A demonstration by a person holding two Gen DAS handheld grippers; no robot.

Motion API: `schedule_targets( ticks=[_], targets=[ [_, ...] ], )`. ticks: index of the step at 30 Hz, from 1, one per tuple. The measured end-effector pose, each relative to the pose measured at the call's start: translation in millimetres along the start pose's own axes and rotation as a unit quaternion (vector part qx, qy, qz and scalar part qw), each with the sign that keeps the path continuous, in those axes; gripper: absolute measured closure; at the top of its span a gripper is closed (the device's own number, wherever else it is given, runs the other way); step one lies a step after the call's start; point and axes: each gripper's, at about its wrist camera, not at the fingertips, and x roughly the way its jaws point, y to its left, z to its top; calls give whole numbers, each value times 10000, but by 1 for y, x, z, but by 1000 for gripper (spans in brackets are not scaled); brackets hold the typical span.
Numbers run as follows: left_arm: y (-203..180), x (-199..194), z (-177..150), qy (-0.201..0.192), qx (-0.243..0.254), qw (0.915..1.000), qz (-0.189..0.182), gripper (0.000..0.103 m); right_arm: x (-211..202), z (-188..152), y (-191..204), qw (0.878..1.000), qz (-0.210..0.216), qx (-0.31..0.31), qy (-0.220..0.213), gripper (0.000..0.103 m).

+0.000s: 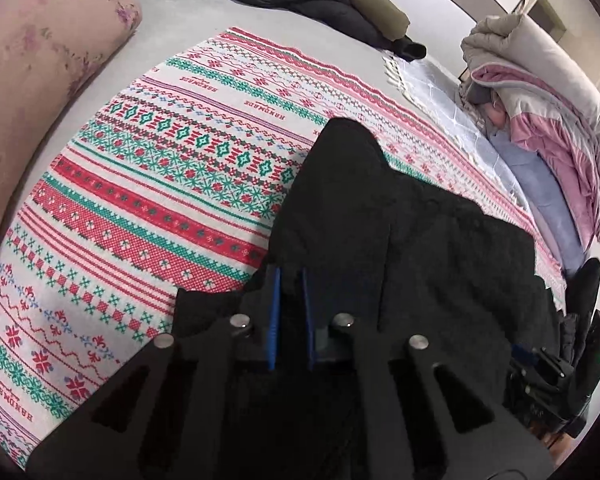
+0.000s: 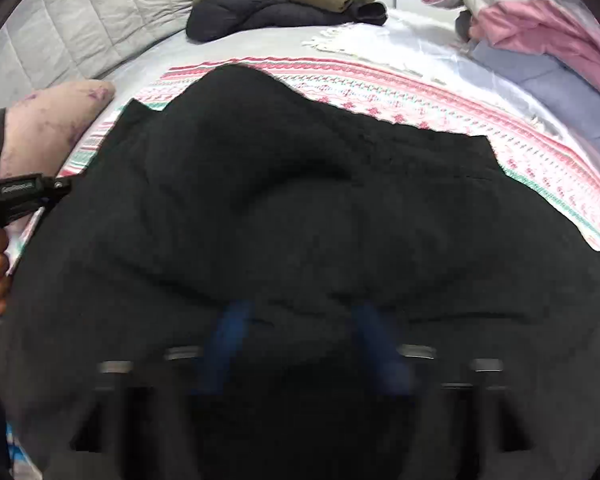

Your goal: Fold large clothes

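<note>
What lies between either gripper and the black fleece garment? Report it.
Nothing visible. The left gripper has its blue fingers close together right at the black fleece garment; whether they pinch it is unclear. The right gripper, blurred, is open directly over the same garment on the patterned knit blanket.

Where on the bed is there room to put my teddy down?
The patterned blanket lies bare between the pink pillow and the black garment. Grey sheet shows between the pillow and the dark jacket pile. The far side is crowded by the pink and grey bedding heap.
</note>
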Motion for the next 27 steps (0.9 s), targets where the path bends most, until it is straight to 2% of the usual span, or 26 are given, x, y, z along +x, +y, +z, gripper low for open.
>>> schedule_targets(
  ticks=[1, 2, 5, 6, 8, 11, 14, 15, 17, 19, 21, 22, 23, 24, 25, 27],
  targets=[
    [1, -3, -1, -48, -21, 10000, -27, 95, -5, 1, 0, 9999, 15, 70, -99, 92],
    [1, -4, 0, -96, -43, 9999, -42, 97, -13, 4, 0, 9996, -35, 120, -266, 96],
    [6, -21, 0, -437, -165, 9985, -271, 99, -30, 6, 6, 9966, -283, 67, -775, 99],
    [8, -28, 2, -577, -260, 9972, -410, 99, -41, 8, 11, 9936, -408, -18, -1055, 99],
    [15, -38, 6, -801, -520, 9932, -666, 99, -55, 12, 12, 9897, -464, -42, -1355, 100],
    [19, -28, 12, -691, -691, 9935, -584, 99, -48, 33, 4, 9902, -463, 68, -1314, 103],
    [19, -11, 9, -603, -562, 9965, -163, 99, -24, 43, -3, 9910, -623, 226, -1162, 103],
    [21, -5, 5, -529, -559, 9969, -136, 99, -6, 45, -7, 9940, -533, 279, -915, 103],
    [19, 0, 2, -299, -432, 9983, -256, 97, 32, 43, -10, 9997, -147, 182, -102, 103],
    [17, 0, 2, -68, -305, 9990, -320, 96, 18, 31, -18, 9991, 1, 290, -325, 100],
    [18, -7, 7, 16, -274, 9988, -418, 86, -6, 24, -45, 9956, 307, 673, -573, 91],
    [17, -11, 11, 41, -257, 9984, -510, 75, -19, 19, -61, 9933, 382, 853, -686, 71],
    [16, -15, 16, 36, -202, 9980, -601, 61, -35, 12, -84, 9913, 303, 1019, -775, 37],
    [12, -20, 20, -4, -69, 9978, -653, 53, -45, 9, -103, 9911, 103, 1053, -804, 20],
    [7, -24, 24, -68, 111, 9980, -615, 40, -57, 1, -120, 9903, -212, 1066, -871, 10],
    [-4, -20, 28, -14, 501, 9979, -408, 35, -79, -19, -165, 9850, -967, 1084, -928, 9]
  ],
)
